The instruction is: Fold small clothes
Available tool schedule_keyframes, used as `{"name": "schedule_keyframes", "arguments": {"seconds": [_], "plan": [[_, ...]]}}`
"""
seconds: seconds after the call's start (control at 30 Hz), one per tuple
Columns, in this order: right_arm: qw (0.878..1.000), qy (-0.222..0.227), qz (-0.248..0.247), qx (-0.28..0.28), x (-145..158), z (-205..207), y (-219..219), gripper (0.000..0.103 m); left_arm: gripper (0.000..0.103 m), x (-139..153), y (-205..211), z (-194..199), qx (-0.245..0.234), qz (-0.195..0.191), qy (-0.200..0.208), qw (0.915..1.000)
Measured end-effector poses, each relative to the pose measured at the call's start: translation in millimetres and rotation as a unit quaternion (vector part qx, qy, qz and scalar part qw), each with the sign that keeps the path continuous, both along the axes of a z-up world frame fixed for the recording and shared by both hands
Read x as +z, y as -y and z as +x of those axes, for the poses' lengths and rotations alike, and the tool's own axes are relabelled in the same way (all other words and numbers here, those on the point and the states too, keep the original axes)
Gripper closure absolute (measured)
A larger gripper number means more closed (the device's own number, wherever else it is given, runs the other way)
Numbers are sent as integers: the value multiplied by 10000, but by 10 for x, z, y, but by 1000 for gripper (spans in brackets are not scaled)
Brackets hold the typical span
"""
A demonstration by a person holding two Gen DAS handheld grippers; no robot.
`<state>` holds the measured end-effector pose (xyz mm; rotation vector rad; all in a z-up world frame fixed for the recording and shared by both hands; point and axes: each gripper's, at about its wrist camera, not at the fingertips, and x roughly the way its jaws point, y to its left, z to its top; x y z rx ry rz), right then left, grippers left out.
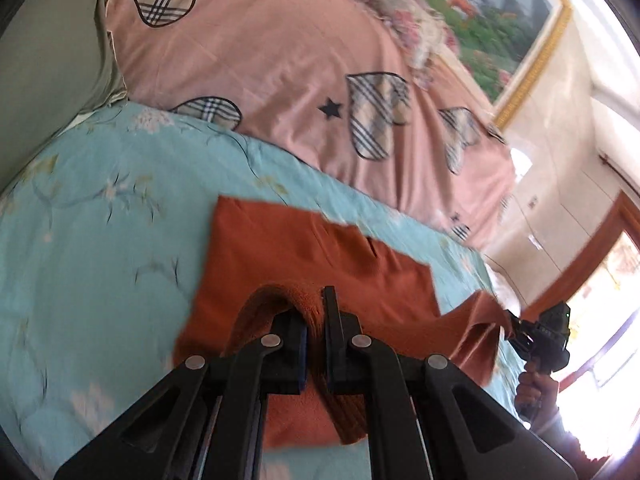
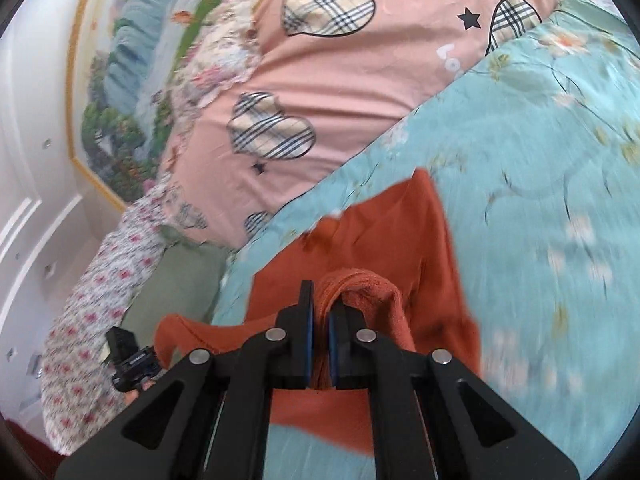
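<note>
A small rust-orange garment (image 1: 304, 256) hangs over the light blue floral bedspread (image 1: 100, 220), lifted at two points. My left gripper (image 1: 316, 320) is shut on its ribbed orange hem, which bulges up between the black fingers. In the right wrist view the same garment (image 2: 384, 240) trails away from my right gripper (image 2: 320, 312), whose blue-padded jaws are shut on a bunched fold of it. The right gripper (image 1: 520, 332) also appears at the right of the left wrist view, pinching the cloth's far corner. The left gripper (image 2: 132, 356) shows at the lower left of the right wrist view.
A pink quilt (image 1: 260, 60) with plaid hearts lies across the bed beyond the bedspread. A grey-green pillow (image 1: 44, 52) sits at one end. A framed landscape picture (image 2: 132, 80) hangs on the wall behind. A floral sheet (image 2: 92, 320) drapes off the bed's side.
</note>
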<state>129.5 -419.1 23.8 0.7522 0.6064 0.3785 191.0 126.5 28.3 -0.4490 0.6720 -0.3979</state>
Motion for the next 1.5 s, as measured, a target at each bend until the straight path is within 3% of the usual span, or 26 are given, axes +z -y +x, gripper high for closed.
{"name": "schedule_keyframes", "arguments": {"seconds": [0.17,0.4,0.47,0.57,0.63,0.7,0.77,0.83,0.9,0.97,1.03,1.1,1.2,1.27,1.33,1.4,1.5], "plan": [[9991,-321,-185,-203,-175,662,109,96,99,-179,27,656,186,140,-233,9995],[9918,-997,-728,-321,-577,1210,74,96,98,-734,83,1402,263,353,-869,9952],[9868,-1293,-920,-323,-698,1297,43,94,97,-895,116,1525,226,451,-1132,9923],[9870,-1235,-936,-436,-647,1177,34,93,95,-957,184,1439,76,465,-1270,9908],[9893,-846,-1111,-428,-470,922,-70,90,74,-871,325,1168,-257,482,-1076,9927],[9902,-483,-1308,-77,-359,731,-290,88,67,-845,575,846,-685,648,-908,9914],[9835,-404,-1495,931,-407,648,-696,88,65,-944,853,667,-1152,797,-978,9853],[9694,-575,-1642,1733,-533,650,-1025,87,65,-1107,1115,597,-1457,987,-1180,9773],[9433,-845,-2181,2355,-719,695,-1363,87,65,-1163,1299,625,-1506,1345,-1089,9733],[9323,-905,-2543,2405,-797,806,-1441,88,65,-1141,1327,748,-1564,1389,-1080,9719],[9373,-937,-2490,2253,-770,968,-1337,88,77,-1120,1266,1041,-1452,1391,-1181,9724],[9419,-966,-2774,1630,-693,1209,-1122,88,83,-1068,1166,1340,-1216,1463,-1211,9742],[9579,-956,-2655,522,-517,1470,-666,88,83,-934,1000,1772,-730,1530,-1171,9785],[9673,-910,-2366,-112,-402,1518,-353,88,71,-828,865,1944,-248,1604,-1120,9804],[9738,-856,-2082,-315,-328,1464,-226,88,52,-725,677,1992,175,1390,-1048,9846],[9766,-766,-1981,-344,-281,1343,-193,88,44,-693,537,1894,417,1102,-1040,9876],[9783,-724,-1927,-220,-287,1082,-289,88,44,-757,459,1559,594,723,-1084,9897]]}}
